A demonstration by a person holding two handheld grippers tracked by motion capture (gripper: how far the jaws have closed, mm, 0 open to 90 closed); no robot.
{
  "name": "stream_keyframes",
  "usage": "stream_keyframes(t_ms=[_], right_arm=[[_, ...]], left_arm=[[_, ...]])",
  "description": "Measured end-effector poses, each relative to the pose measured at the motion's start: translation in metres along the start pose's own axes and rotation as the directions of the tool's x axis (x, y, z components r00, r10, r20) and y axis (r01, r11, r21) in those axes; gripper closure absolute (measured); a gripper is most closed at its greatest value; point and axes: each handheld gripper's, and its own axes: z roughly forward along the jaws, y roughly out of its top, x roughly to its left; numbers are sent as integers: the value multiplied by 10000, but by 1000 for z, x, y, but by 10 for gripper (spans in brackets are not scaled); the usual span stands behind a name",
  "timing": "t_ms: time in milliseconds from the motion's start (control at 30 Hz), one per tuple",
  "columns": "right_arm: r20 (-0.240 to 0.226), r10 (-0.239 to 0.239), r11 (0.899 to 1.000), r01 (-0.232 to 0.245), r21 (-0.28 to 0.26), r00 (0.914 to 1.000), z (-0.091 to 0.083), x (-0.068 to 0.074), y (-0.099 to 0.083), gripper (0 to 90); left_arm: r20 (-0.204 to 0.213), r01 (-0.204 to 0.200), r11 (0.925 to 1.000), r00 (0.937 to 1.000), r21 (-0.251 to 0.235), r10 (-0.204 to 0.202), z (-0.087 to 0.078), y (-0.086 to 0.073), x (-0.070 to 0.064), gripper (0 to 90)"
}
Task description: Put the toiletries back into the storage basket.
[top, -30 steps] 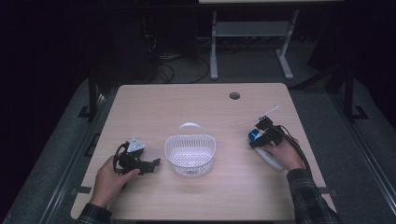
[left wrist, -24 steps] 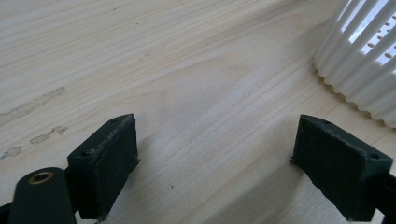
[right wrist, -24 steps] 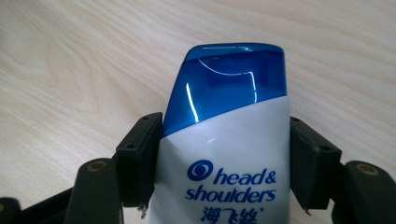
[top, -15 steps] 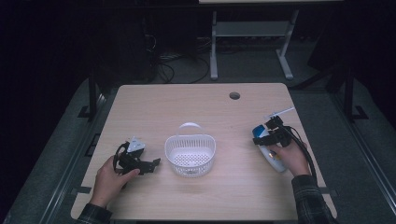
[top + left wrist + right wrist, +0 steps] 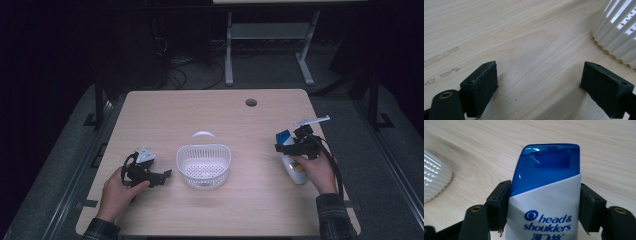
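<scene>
The right gripper (image 5: 300, 142) is clamped on a white plastic shampoo bottle with a translucent blue flip cap (image 5: 290, 160). In the right gripper view the black jaws press flat against both sides of the bottle (image 5: 546, 202), just below where the blue cap meets the white body, and the blue "head & shoulders" lettering sits square between them. The cap pokes out ahead of the jaws, pointing away from the person's right hand (image 5: 315, 170). From the high view the bottle lies low over the pale wood-grain table (image 5: 210, 110), its bottom end tucked under that hand; whether it touches the wood I cannot tell.

Over on the other side, the left gripper (image 5: 150, 175) is wide open, holding nothing. In the left gripper view its two black padded jaws stand well apart with bare table (image 5: 529, 50) between them, low to the surface. The person's left hand (image 5: 117, 187) wraps the handle.

Ahead of the left gripper, just off its open jaws, sits a white ribbed plastic basket with a perforated bottom and a hoop handle (image 5: 204, 164). Its ribbed wall (image 5: 616, 32) shows at the upper right of the left gripper view, and a slice of it (image 5: 435, 180) shows off to the left of the right gripper, well apart from the bottle.
</scene>
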Motion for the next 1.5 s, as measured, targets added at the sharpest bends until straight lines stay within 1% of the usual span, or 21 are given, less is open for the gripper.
stream_keyframes(t_ms=[100, 267, 367, 533, 833, 1100, 1267, 1500], right_arm=[[-17, 68, 9996, -68, -282, 10000, -6, 0, 0, 351], [-32, 14, 9974, -16, -726, 10000, -14, 1, 0, 352], [-167, 61, 9953, -77, -960, 9998, -18, 1, 0, 352], [-280, 74, 9902, -112, -1393, 9996, -25, 1, -1, 353], [-591, 134, 9799, -249, -1979, 9982, -31, 0, -1, 352], [-756, -22, 9760, -143, -2172, 9971, -34, 6, 1, 353], [-848, -116, 9753, -75, -2209, 9963, -35, 10, 3, 352], [-949, -284, 9703, 46, -2420, 9951, -40, 20, 8, 352]], left_arm=[[-1, 1, 10000, 10000, 0, -1, 0, 0, 0, 130], [-4, 1, 10000, 10000, -5, -1, 0, 0, 0, 130], [-3, 1, 10000, 10000, -3, -1, 0, 0, 0, 130], [-4, 1, 10000, 10000, -3, -1, 0, 0, 0, 130], [-4, 3, 10000, 10000, -5, -3, 0, 0, 0, 130], [-12, 36, 10000, 10000, -33, -36, 0, 0, 0, 130], [-8, 30, 10000, 10000, -24, -30, 0, 0, 0, 130], [-11, 36, 10000, 10000, -30, -36, 0, 0, 0, 130]])
